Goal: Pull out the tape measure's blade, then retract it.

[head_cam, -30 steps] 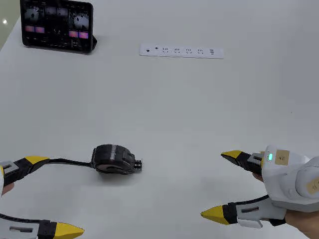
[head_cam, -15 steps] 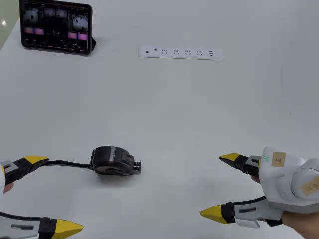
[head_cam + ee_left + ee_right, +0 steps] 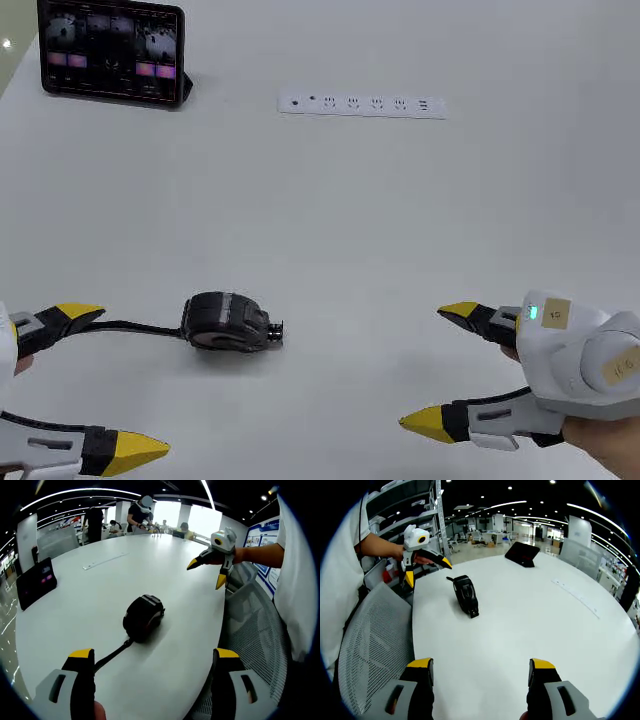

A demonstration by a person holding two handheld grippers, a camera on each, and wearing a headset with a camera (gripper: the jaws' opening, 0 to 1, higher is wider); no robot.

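The wide white table (image 3: 400, 220) gives plenty of bare surface, which suits a blade that has to run out in a straight line. At its far edge a tablet (image 3: 111, 52) stands propped with its screen lit, and a white power strip (image 3: 361, 104) lies flat further along. Both are well apart from the work, so nothing back there should get in the way. The right gripper (image 3: 438, 366) hovers above the near right part of the table with its fingers spread wide and holding nothing. It points toward the end of the case where the blade comes out, probably so it can reach in and catch the tip. The left gripper (image 3: 110, 380) hovers at the near left, also spread wide and empty, and faces the back of the case, a sensible place from which to steady the body while the other pulls. The black tape measure (image 3: 225, 321) lies on the table between the two grippers, nearer the left one and clear of both. Its blade is fully wound in, so the pull has not yet begun. Its black strap (image 3: 140, 326) trails along the table toward the left gripper and ends close by one jaw; I cannot tell whether they touch. The small hook (image 3: 278, 328) at the mouth of the case points at the right gripper.
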